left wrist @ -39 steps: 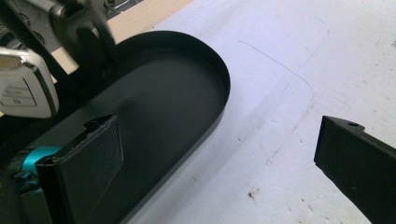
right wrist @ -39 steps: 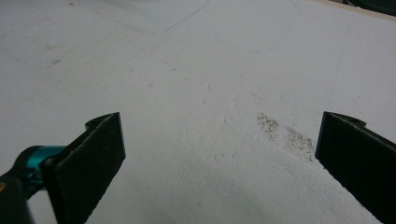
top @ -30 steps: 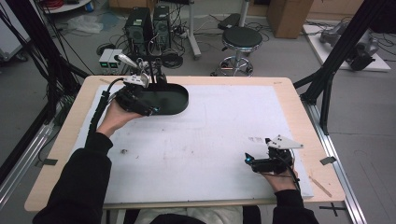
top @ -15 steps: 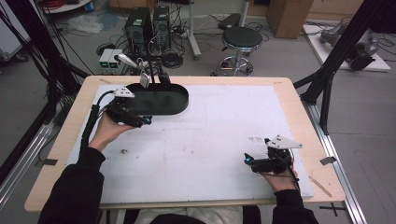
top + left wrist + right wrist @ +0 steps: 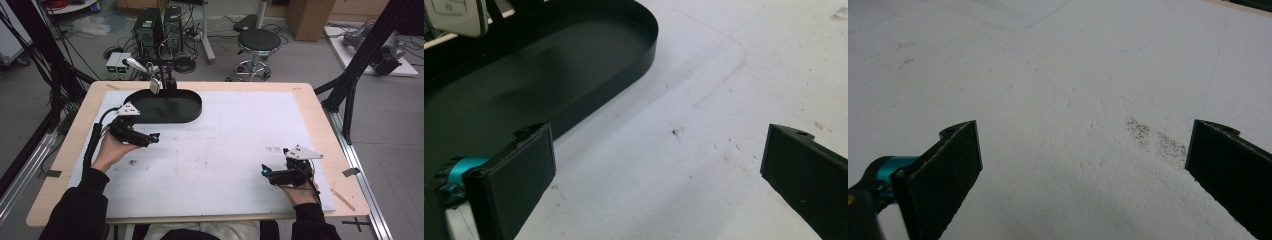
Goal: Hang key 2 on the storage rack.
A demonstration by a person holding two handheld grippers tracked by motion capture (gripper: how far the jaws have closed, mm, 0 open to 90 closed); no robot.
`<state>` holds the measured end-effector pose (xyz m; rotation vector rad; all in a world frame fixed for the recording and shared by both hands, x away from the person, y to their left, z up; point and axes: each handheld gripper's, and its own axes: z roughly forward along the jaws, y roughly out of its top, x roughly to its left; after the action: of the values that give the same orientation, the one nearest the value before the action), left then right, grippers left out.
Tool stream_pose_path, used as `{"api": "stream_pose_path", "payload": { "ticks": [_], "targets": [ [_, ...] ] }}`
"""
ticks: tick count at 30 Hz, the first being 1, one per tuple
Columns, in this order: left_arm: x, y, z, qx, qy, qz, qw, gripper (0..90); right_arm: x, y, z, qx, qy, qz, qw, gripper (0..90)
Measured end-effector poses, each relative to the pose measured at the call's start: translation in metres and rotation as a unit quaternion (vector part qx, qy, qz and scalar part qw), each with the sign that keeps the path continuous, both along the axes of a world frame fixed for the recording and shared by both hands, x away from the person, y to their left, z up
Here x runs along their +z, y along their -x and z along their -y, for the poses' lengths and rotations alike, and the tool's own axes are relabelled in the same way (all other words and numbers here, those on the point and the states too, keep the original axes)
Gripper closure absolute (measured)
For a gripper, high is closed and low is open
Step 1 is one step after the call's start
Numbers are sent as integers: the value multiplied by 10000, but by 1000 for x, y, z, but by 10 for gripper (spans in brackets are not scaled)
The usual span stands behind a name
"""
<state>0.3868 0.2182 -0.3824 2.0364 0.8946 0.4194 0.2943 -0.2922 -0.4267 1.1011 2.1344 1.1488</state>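
Observation:
A black oval tray [image 5: 192, 114] lies at the far left of the white mat [image 5: 240, 135], and nothing shows on its floor. At its far rim a silvery utensil [image 5: 155, 85] stands with dark clips beside it. My left gripper [image 5: 154, 137] hovers just in front of the tray's near left edge, open with nothing between its jaws. In the left gripper view the tray wall [image 5: 644, 47] curves past the left jaw, with the utensil [image 5: 459, 17] at the top left and the gripper [image 5: 656, 145] over bare mat. My right gripper [image 5: 265, 172] rests open at the near right, over a speckled patch of mat [image 5: 1155, 137].
The mat covers a wooden table [image 5: 330, 145]. Black frame posts [image 5: 350, 95] rise at the right edge and more at the left. On the floor beyond the table stand a stool [image 5: 258, 42], computer towers [image 5: 157, 25] and cables.
My left gripper has drawn back from over the tray toward the near left and now sits in front of it, open. The right gripper has stayed in place.

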Motion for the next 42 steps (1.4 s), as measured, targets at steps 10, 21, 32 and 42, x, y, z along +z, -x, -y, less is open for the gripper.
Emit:
{"api": "stream_pose_path", "payload": {
  "ticks": [10,21,32,42],
  "targets": [
    [-8,23,-9,73,-8,109,9999,17,0,0,0,-3,5,2,10000,7],
    [-20,44,-29,261,-6,144,9996,17,-1,0,-1,11,16,-29,10000,7],
    [-31,66,-40,260,-63,253,9993,17,-1,-1,-1,17,20,-28,10000,7],
    [-40,89,-58,425,279,484,9975,17,-2,-2,-4,10,76,-60,10000,7]
  ]
}}
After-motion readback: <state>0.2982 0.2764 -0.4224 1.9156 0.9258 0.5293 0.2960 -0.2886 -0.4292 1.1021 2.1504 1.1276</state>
